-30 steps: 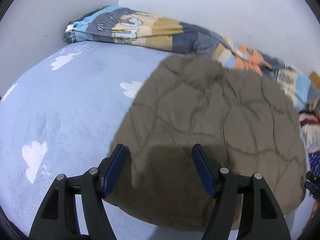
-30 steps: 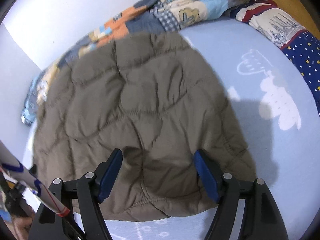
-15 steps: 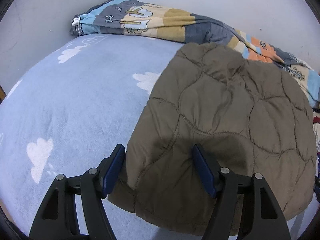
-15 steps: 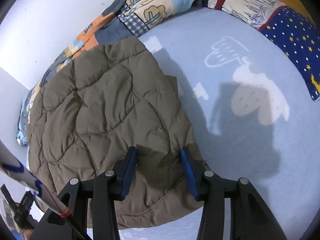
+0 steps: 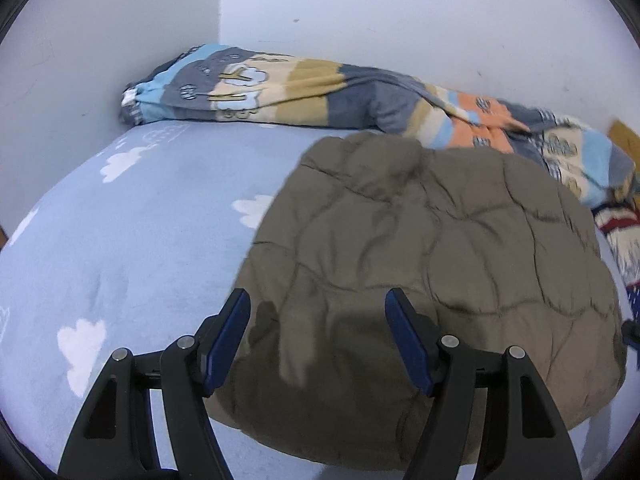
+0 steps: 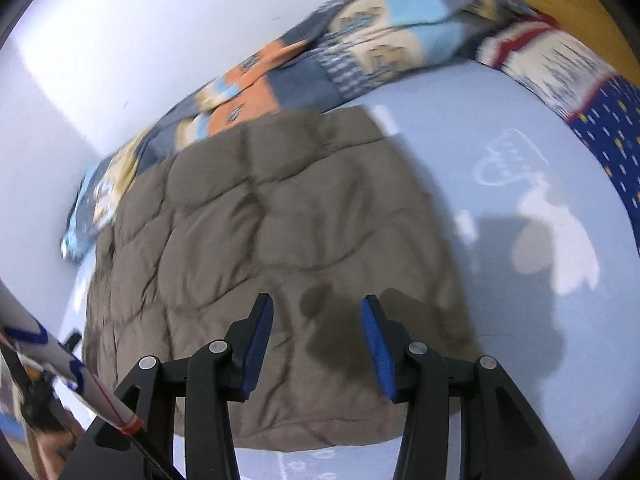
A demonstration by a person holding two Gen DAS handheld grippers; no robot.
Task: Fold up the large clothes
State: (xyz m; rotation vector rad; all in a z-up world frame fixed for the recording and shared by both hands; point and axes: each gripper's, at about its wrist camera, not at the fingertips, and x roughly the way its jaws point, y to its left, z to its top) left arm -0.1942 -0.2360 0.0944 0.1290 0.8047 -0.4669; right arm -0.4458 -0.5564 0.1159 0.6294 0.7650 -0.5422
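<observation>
1. The left gripper (image 5: 318,334) has its jaws wide apart with nothing between them, hanging over the near left edge of the brown quilted jacket (image 5: 432,276). Half a second ago the same jaws sat lower, straddling that edge; they have since drawn back and up without closing.

2. The right gripper (image 6: 318,344) also has its jaws apart and empty. Half a second ago they were narrower and pressed down around the jacket's near right edge; now they are wider and lifted off the cloth, with only their shadow on the jacket (image 6: 276,248).

3. The jacket lies flat as a compact, roughly square bundle on the blue bed sheet (image 5: 132,220), its far edge touching the patterned blanket (image 5: 304,88) along the wall. Both views are motion-blurred, so fine seams cannot be read.

4. To the far right in the right view lies a navy star-print cloth (image 6: 608,128), apart from the jacket.

5. My reading: both grippers have let go after patting the near edge. Either the fold is finished or one more halving remains, in which case the near corners would need gripping again; the padding may spring open.
</observation>
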